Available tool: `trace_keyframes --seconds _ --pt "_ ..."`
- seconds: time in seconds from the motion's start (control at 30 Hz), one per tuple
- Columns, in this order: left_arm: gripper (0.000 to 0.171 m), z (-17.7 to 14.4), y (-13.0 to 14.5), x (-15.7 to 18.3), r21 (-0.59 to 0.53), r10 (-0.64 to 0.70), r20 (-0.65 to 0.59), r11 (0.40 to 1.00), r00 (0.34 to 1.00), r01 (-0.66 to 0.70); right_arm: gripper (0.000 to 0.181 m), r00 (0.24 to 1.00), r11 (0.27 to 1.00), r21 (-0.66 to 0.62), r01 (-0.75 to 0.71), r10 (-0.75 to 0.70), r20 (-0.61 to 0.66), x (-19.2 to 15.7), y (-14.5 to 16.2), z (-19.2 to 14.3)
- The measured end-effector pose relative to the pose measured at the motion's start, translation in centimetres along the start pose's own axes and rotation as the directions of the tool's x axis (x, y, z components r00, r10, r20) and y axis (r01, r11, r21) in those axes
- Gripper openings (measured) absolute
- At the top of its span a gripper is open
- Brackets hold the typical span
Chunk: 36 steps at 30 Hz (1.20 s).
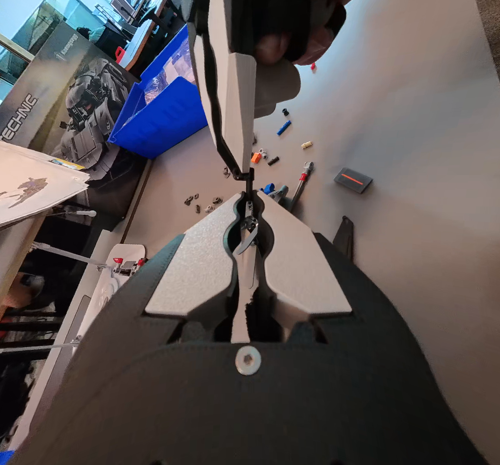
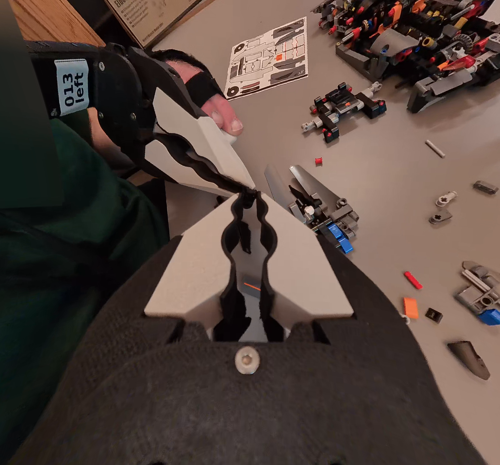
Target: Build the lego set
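Both grippers, left (image 1: 247, 197) and right (image 2: 247, 196), I see pinching one small black lego piece (image 1: 248, 181) tip-to-tip above grey desk (image 1: 405, 127).

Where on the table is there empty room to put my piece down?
Bare table lies between the sticker sheet and the small red piece. In the left wrist view, the stretch right of the dark tile is also free. Around the big car build it is crowded.
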<state>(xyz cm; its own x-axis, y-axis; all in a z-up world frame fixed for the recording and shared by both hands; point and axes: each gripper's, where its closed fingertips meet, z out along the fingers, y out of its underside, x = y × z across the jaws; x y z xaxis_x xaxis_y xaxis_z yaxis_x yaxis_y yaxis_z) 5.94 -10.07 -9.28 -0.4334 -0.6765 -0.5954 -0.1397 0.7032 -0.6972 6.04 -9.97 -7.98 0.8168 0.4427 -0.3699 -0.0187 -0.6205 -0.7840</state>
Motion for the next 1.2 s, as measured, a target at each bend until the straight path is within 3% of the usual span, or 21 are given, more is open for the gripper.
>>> trace_keyframes --seconds 0.17,0.3,0.6,0.97,1.2 --pt "0.004 0.2 0.2 -0.2 0.002 -0.029 0.012 1.000 1.000 0.029 0.006 1.000 1.000 0.015 0.026 -0.026 -0.005 0.3 0.0 -0.1" --pt "0.015 0.0 0.6 -0.7 0.006 -0.100 0.014 0.995 0.995 0.100 0.006 0.999 0.999 0.031 0.023 -0.022 -0.033 1.3 0.0 -0.6" --pt "0.016 0.0 3.7 -0.1 -0.044 -0.286 -0.056 0.958 0.956 0.284 0.006 0.993 0.998 0.004 0.055 -0.054 -0.101 5.1 2.6 -0.4" --pt "0.014 0.6 5.2 0.4 -0.085 -0.375 -0.075 0.926 0.924 0.368 0.005 0.997 0.997 0.009 0.072 -0.072 -0.018 5.9 4.1 0.8" --pt "0.014 0.7 5.5 0.6 -0.098 -0.381 -0.076 0.922 0.921 0.374 0.006 0.994 0.995 0.009 0.102 -0.102 -0.029 6.2 4.4 1.1"
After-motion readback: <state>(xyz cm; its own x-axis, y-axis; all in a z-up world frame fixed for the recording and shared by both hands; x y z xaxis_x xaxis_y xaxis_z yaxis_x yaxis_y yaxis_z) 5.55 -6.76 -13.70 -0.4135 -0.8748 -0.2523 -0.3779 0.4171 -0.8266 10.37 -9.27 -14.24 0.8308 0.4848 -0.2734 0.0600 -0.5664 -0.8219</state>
